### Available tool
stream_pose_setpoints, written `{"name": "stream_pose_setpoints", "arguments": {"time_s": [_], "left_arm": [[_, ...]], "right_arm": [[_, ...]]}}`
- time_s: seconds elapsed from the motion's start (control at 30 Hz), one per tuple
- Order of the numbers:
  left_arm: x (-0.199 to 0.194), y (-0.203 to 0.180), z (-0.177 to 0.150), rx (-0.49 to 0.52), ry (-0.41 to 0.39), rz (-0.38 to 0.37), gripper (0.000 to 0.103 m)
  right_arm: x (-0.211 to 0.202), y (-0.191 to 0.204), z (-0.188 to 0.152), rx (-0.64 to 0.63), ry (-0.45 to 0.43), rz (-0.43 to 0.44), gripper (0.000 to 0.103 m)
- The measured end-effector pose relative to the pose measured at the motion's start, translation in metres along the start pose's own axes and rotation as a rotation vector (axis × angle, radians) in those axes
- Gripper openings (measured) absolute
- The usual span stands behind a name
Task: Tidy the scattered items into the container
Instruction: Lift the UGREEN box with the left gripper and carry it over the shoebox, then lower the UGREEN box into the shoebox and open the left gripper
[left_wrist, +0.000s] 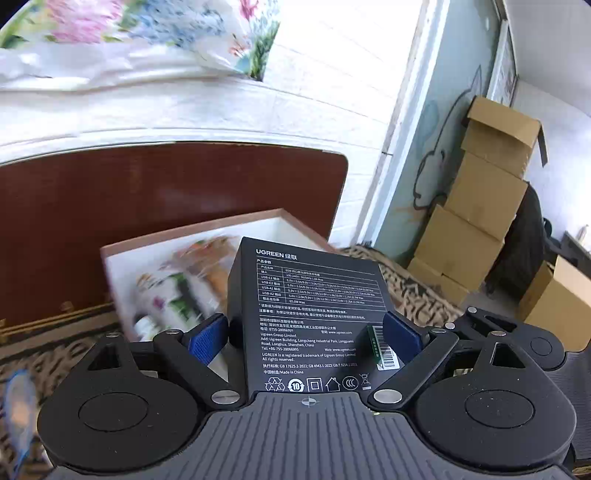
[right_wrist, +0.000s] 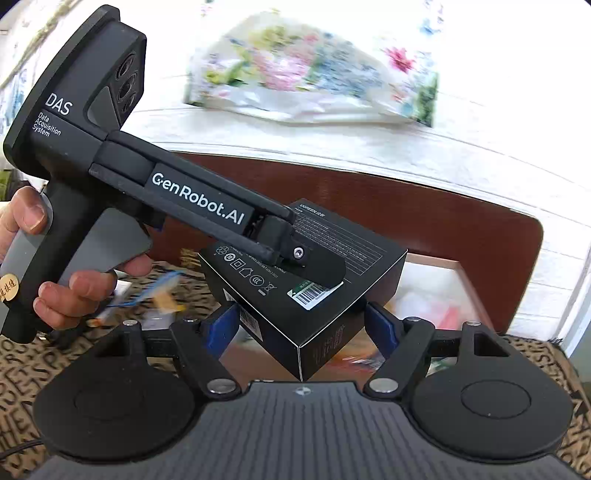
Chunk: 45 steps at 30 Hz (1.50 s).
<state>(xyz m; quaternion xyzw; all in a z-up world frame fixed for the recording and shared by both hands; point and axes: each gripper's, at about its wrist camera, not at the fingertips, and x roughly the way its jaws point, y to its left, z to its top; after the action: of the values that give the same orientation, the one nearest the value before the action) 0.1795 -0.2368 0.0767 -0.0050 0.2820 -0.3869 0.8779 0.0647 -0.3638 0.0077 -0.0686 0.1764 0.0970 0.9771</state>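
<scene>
A black UGREEN box (left_wrist: 306, 295) is lifted in the air with both grippers on it. My left gripper (left_wrist: 306, 332) is shut on it, its blue pads pressing the box's two long sides. In the right wrist view the box (right_wrist: 332, 273) shows a corner toward the camera, and the left gripper's finger (right_wrist: 310, 264) lies along its top. My right gripper (right_wrist: 303, 321) has its blue pads against the lower sides of the box. Beyond the box lies the container (left_wrist: 284, 225), a white box with a pink rim holding blurred colourful items. Its far corner (right_wrist: 458, 266) shows past the box.
The leopard-print cloth (right_wrist: 29, 362) carries a blue-edged packet (right_wrist: 159, 291). A person's hand (right_wrist: 55, 295) holds the left gripper's handle. A brown headboard (left_wrist: 147, 206) stands behind the container, with a floral bag (left_wrist: 129, 33) above it. Stacked cardboard boxes (left_wrist: 480, 206) stand at the right.
</scene>
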Motion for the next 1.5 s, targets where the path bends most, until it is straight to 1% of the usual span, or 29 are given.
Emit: {"name": "stream_pose_setpoints", "arguments": {"time_s": [0.2,0.27,0.4,0.47,0.53,0.6,0.7,0.83,0.87,0.93,0.97,1.0,1.03,1.07,1.13,1.2,1.3,1.37,1.43,1.5], "left_arm": [[0.063,0.012,0.027,-0.047,0.017,-0.026,0.095],[0.084,0.017,0.033,-0.063,0.032,-0.027,0.095],[0.121,0.026,0.042,-0.062,0.058,-0.019,0.095],[0.140,0.029,0.045,-0.047,0.086,-0.011,0.093],[0.151,0.031,0.045,-0.028,0.110,-0.009,0.093],[0.156,0.033,0.042,-0.003,0.114,-0.012,0.093],[0.158,0.035,0.039,0.023,0.110,-0.017,0.092],[0.160,0.036,0.040,0.011,0.126,-0.044,0.091],[0.159,0.035,0.039,0.011,0.122,-0.051,0.090],[0.156,0.034,0.038,0.014,0.109,-0.070,0.089],[0.155,0.033,0.039,0.014,0.107,-0.080,0.092],[0.155,0.032,0.039,0.015,0.115,-0.091,0.092],[0.154,0.031,0.039,0.018,0.120,-0.098,0.092],[0.153,0.029,0.038,0.029,0.119,-0.094,0.092],[0.151,0.027,0.037,0.065,0.107,-0.061,0.092],[0.152,0.028,0.037,0.066,0.105,-0.050,0.092],[0.156,0.033,0.039,0.030,0.114,-0.052,0.092],[0.158,0.035,0.040,0.033,0.107,-0.025,0.093],[0.162,0.038,0.041,0.026,0.105,0.012,0.095],[0.168,0.043,0.041,0.008,0.114,0.033,0.095]], "right_arm": [[0.035,-0.053,0.006,-0.020,0.049,-0.003,0.078],[0.050,-0.071,0.004,-0.020,0.073,0.007,0.078],[0.077,-0.093,0.004,-0.069,0.122,0.009,0.078],[0.093,-0.104,0.003,-0.093,0.154,-0.009,0.076],[0.109,-0.113,0.002,-0.112,0.188,-0.064,0.074],[0.117,-0.120,0.004,-0.111,0.197,-0.103,0.074],[0.121,-0.120,0.005,-0.118,0.204,-0.096,0.072],[0.123,-0.111,0.004,-0.171,0.225,-0.140,0.064],[0.123,-0.108,0.006,-0.181,0.230,-0.156,0.064],[0.122,-0.106,0.006,-0.213,0.246,-0.202,0.065],[0.125,-0.107,0.006,-0.235,0.258,-0.242,0.063],[0.127,-0.108,0.007,-0.254,0.274,-0.289,0.059],[0.128,-0.109,0.007,-0.263,0.290,-0.328,0.059],[0.127,-0.112,0.007,-0.254,0.299,-0.345,0.059],[0.121,-0.119,0.009,-0.195,0.289,-0.313,0.057],[0.120,-0.120,0.009,-0.167,0.285,-0.285,0.054],[0.128,-0.117,0.008,-0.177,0.282,-0.302,0.053],[0.133,-0.117,0.009,-0.145,0.278,-0.312,0.052],[0.143,-0.121,0.010,-0.115,0.279,-0.324,0.054],[0.155,-0.123,0.011,-0.097,0.285,-0.328,0.056]]}}
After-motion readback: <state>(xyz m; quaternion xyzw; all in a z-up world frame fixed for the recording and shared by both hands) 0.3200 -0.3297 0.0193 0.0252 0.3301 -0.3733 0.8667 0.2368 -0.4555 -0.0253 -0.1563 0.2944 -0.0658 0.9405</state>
